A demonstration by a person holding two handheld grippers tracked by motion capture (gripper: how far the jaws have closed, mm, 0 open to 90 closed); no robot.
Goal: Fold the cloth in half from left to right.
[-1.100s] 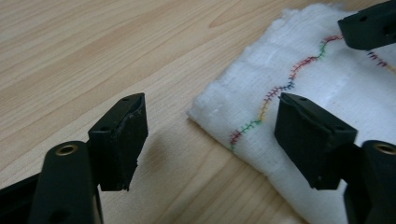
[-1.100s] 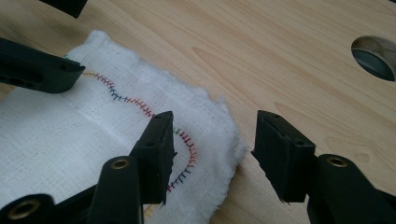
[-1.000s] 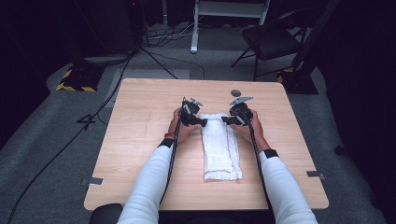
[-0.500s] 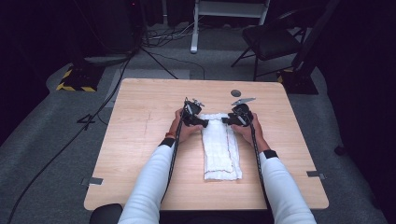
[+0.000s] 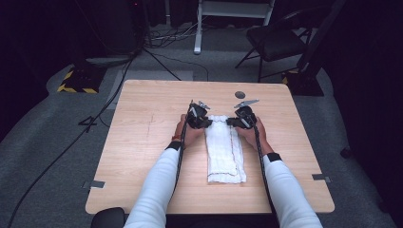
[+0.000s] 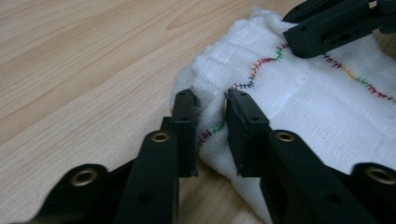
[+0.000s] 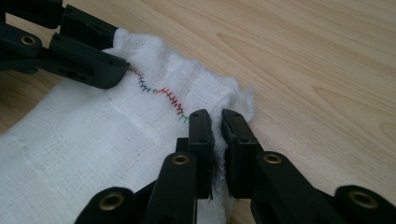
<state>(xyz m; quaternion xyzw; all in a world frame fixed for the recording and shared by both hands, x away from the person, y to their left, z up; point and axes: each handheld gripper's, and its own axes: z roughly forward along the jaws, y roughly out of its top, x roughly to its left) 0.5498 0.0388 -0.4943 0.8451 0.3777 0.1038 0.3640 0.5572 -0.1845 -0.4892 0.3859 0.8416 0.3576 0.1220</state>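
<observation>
- Wooden tabletop (image 5: 142, 142), pale and grained, spreads out on every side of both tools; a small dark round disc (image 5: 240, 94) lies on it just beyond the right gripper, apart from the cloth.
- Past the far table edge, beyond both tools, stand a black folding chair (image 5: 275, 42), a white metal stand (image 5: 197, 28) and loose cables (image 5: 166, 40) on grey carpet; a yellow-and-black striped block (image 5: 76, 80) sits off to the left gripper's outer side.
- Nothing lies between the jaws and the cloth; each gripper's view shows the other gripper's black jaws across the cloth's far edge.
- White woven gauze cloth (image 5: 224, 149), folded into a long narrow strip, lies on the table between the two grippers and runs from them back toward the person, its near end well behind the tools.
- Its far edge is bunched and slightly lifted between the tools, and a wavy line of multicoloured stitching (image 6: 261, 63) runs across it.
- Left gripper (image 5: 198, 116) has just been closing; its jaws pinch the cloth's far left corner (image 6: 210, 116), with fabric puckered between the pads.
- Right gripper (image 5: 243, 116) has also just been closing; its jaws are pressed on the far right corner (image 7: 217, 126), a thin fold of fabric caught between them.
- No container is on the table.
</observation>
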